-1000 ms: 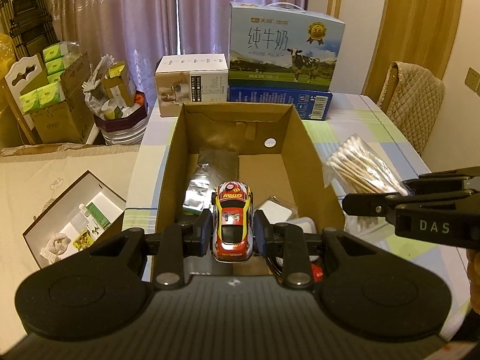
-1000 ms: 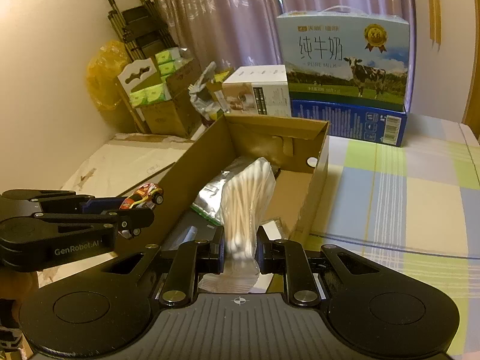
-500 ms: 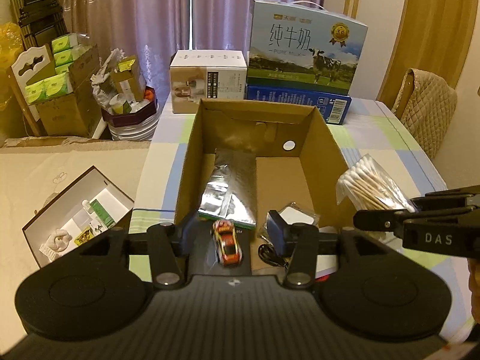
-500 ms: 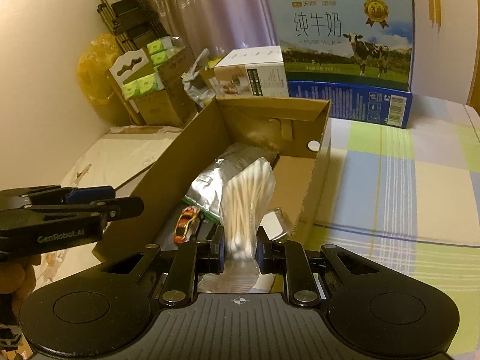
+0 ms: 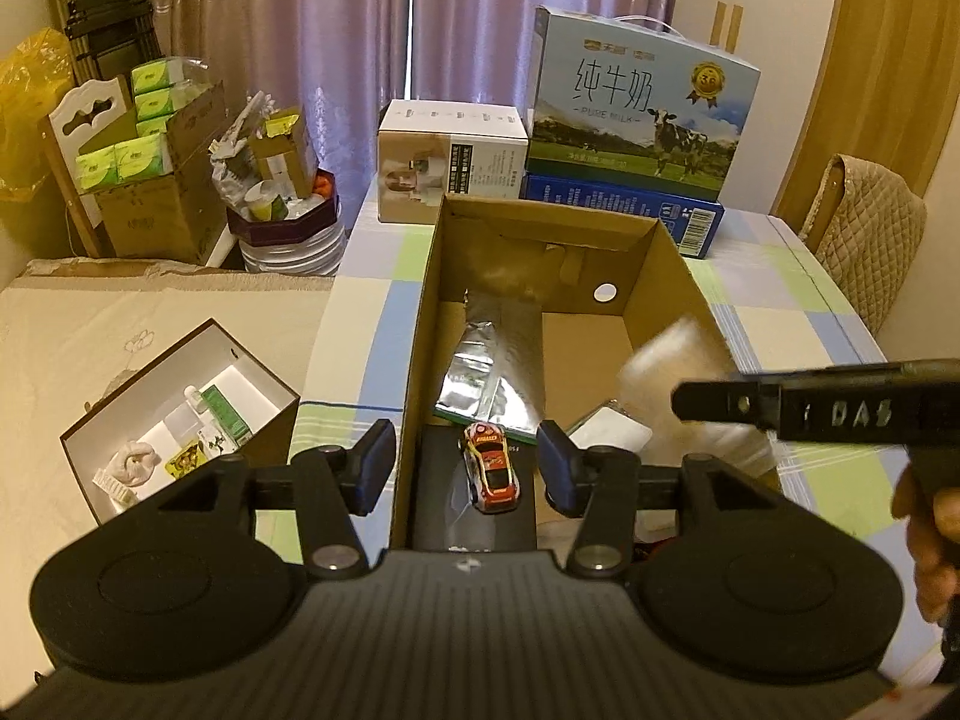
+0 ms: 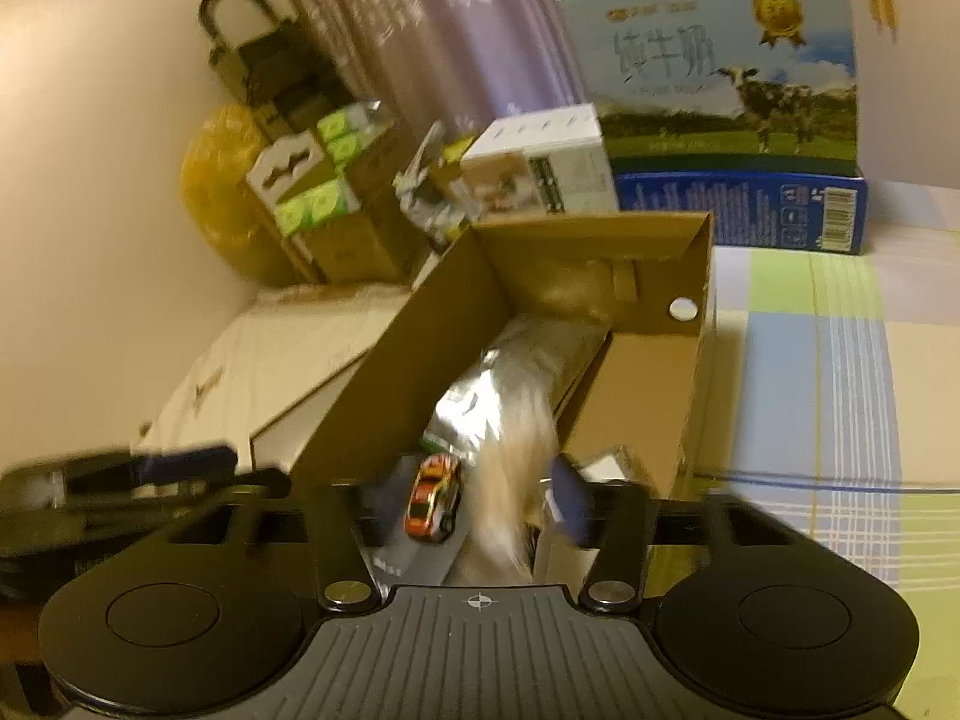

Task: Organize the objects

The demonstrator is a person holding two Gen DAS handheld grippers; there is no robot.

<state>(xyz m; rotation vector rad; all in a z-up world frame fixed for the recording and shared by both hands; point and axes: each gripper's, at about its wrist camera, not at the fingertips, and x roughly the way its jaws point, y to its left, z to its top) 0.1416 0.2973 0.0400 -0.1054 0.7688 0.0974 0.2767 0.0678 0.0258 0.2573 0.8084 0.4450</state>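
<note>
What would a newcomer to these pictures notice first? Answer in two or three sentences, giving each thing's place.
The little red and yellow toy car catches the eye, lying on a black item at the near end of the open cardboard box, below the left gripper with its jaws wide apart. Behind the box stands the big blue milk carton with a cow on it.

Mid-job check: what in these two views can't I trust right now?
Cotton swab bag: a motion-blurred streak in both wrist views; resting or falling, unclear.
Cardboard box, near end: hidden under the left tongs' body, left view.
Right tongs: left pad smeared by blur, right view.
White packet beside the toy car: partly behind the blur, unidentifiable.
</note>
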